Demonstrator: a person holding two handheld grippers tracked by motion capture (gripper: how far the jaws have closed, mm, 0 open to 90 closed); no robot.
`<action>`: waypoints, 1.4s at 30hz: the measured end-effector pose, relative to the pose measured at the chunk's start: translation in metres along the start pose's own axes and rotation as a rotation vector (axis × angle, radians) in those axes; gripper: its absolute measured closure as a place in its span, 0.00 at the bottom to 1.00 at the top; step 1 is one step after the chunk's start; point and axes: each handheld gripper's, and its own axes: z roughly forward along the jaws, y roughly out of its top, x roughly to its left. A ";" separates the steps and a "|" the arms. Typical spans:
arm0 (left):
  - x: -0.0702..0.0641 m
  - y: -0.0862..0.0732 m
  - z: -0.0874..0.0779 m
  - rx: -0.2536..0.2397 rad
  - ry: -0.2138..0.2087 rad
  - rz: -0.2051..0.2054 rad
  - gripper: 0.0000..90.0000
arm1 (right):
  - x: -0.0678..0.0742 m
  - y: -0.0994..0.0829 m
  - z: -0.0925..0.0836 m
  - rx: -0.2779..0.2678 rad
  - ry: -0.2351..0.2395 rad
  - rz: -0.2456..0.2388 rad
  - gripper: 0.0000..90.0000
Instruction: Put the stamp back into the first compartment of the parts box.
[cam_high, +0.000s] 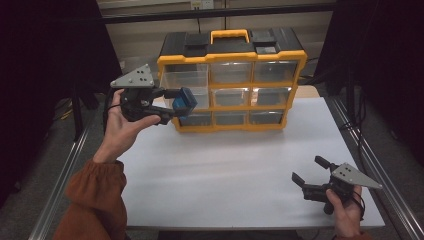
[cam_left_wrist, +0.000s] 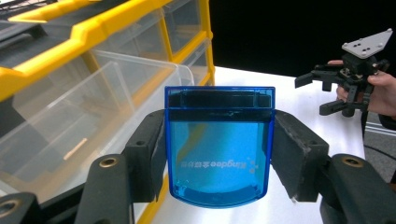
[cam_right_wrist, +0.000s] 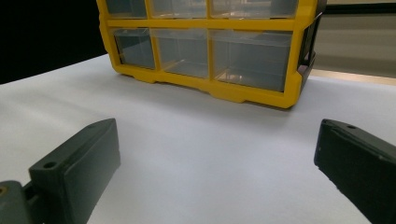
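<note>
My left gripper (cam_high: 181, 107) is shut on a small blue translucent case (cam_high: 186, 100), held in the air at the left front of the yellow drawer cabinet (cam_high: 233, 56). In the left gripper view the blue case (cam_left_wrist: 219, 147) sits squarely between both pads, beside a clear drawer (cam_left_wrist: 93, 112) pulled out of the cabinet. The pulled-out clear drawer (cam_high: 186, 80) is the top-left one. My right gripper (cam_high: 311, 170) rests low over the white table (cam_high: 225, 170) at the near right, jaws open and empty. The cabinet (cam_right_wrist: 210, 46) stands ahead of it.
The cabinet holds several clear drawers in three rows, the others pushed in, and has a black lid with a yellow handle (cam_high: 229, 35). Metal rails (cam_high: 372, 165) run along both table sides. Dark curtains stand at left and right.
</note>
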 end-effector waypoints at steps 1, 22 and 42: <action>0.000 0.000 0.000 0.000 0.000 0.000 0.46 | 0.000 0.000 0.000 0.000 0.000 0.000 0.00; 0.027 0.034 -0.016 0.105 0.073 -0.001 0.46 | 0.001 0.000 0.000 0.001 -0.001 -0.003 0.00; 0.061 0.058 -0.004 0.203 0.113 -0.027 0.46 | 0.001 0.000 0.000 0.002 0.000 0.002 0.00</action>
